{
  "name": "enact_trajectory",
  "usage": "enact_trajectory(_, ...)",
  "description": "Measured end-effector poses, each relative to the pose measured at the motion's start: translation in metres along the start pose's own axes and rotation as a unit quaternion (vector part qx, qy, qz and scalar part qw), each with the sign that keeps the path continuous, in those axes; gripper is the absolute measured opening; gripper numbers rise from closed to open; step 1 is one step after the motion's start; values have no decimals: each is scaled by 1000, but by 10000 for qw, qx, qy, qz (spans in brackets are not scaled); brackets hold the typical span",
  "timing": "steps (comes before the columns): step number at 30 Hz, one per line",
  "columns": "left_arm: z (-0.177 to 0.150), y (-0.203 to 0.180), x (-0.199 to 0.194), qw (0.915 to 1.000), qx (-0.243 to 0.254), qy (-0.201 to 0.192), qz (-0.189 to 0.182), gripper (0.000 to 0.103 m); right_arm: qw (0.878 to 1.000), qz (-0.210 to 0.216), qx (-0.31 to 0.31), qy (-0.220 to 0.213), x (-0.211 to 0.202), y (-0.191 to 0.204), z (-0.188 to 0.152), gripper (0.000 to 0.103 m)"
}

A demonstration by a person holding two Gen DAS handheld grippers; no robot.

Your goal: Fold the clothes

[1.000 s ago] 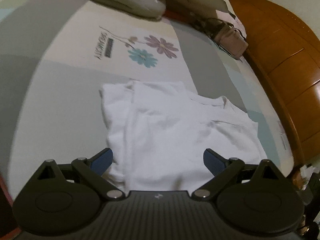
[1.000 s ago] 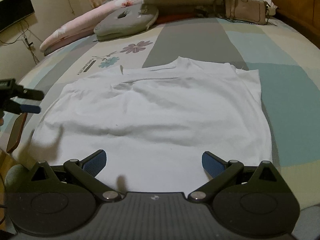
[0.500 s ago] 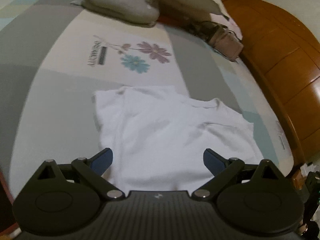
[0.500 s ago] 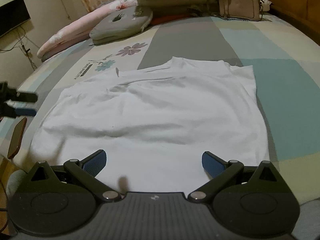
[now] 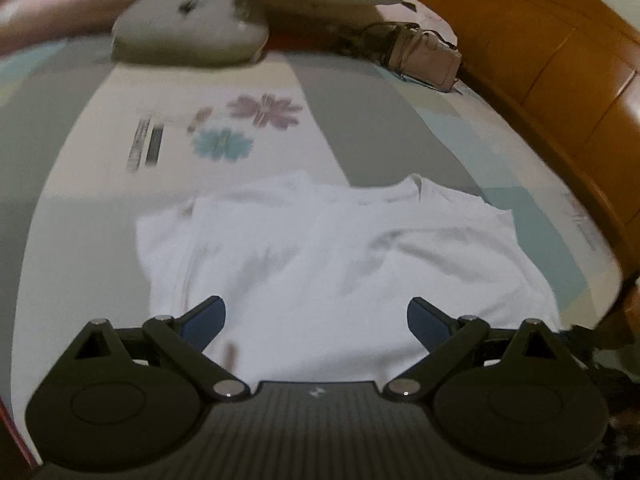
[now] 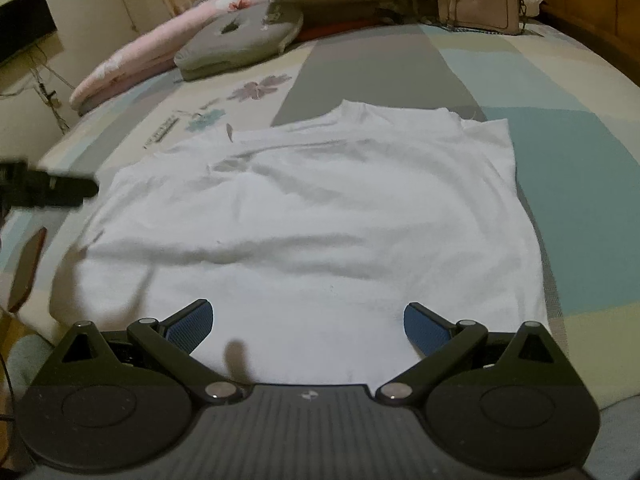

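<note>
A white T-shirt [image 5: 344, 256] lies spread flat on the patterned bed cover, collar toward the pillows, with a sleeve folded in on its left side. The right wrist view has the same T-shirt [image 6: 320, 216] filling the middle of the bed. My left gripper [image 5: 316, 320] hovers over the shirt's near hem, jaws wide apart with nothing between them. My right gripper [image 6: 308, 324] is open too, above the near hem toward the shirt's right side. At the left edge of the right wrist view, the left gripper's dark fingers [image 6: 52, 188] reach in beside the shirt.
A grey cushion [image 5: 188, 36], a pink pillow [image 6: 132, 64] and a beige handbag [image 6: 476, 4] sit at the head of the bed. A wooden headboard [image 5: 560, 64] runs along the right. A flat brown object [image 6: 26, 272] lies at the bed's left edge.
My left gripper has swung right, so the shirt now sits centred between its fingers. The right gripper's view has barely shifted. Both stay open.
</note>
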State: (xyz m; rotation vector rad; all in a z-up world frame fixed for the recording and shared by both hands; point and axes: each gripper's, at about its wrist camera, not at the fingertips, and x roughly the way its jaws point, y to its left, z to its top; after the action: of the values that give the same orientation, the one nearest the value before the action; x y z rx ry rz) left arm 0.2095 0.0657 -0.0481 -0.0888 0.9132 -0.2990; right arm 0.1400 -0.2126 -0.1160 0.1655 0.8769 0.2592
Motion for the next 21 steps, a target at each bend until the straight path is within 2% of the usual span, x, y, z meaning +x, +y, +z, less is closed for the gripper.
enact_trajectory(5, -9, -26, 43, 9944, 598, 71, 866, 97, 9997, -110, -226, -9, 0, 4, -5, 103)
enact_trajectory(6, -15, -27, 53, 9939, 596, 170, 917, 97, 9997, -101, -234, -12, 0, 3, -5, 103)
enact_trajectory(7, -20, -24, 60, 9940, 536, 270, 916, 97, 9997, -91, -243, -16, 0, 3, -6, 103)
enact_trajectory(9, -30, -22, 57, 9951, 511, 62, 840, 98, 9996, -86, -284, -20, 1, 2, -6, 103)
enact_trajectory(11, -28, -22, 50, 9958, 438, 127, 798, 98, 9992, -119, -371, -42, 2, 3, -7, 103)
enact_trajectory(15, -33, -17, 36, 9980, 79, -243, 579, 100, 9986, -195, -496, -38, 4, 6, -8, 103)
enact_trajectory(17, -37, -9, 50, 9989, -65, 19, 455, 100, 9983, -236, -541, -19, 5, 8, -8, 103)
enact_trajectory(19, -38, -13, 50, 9988, 137, -33, 474, 100, 9979, -278, -585, 0, 6, 10, -7, 103)
enact_trajectory(21, -33, -12, 44, 9992, 94, 7, 399, 100, 9975, -319, -630, 19, 6, 11, -7, 103)
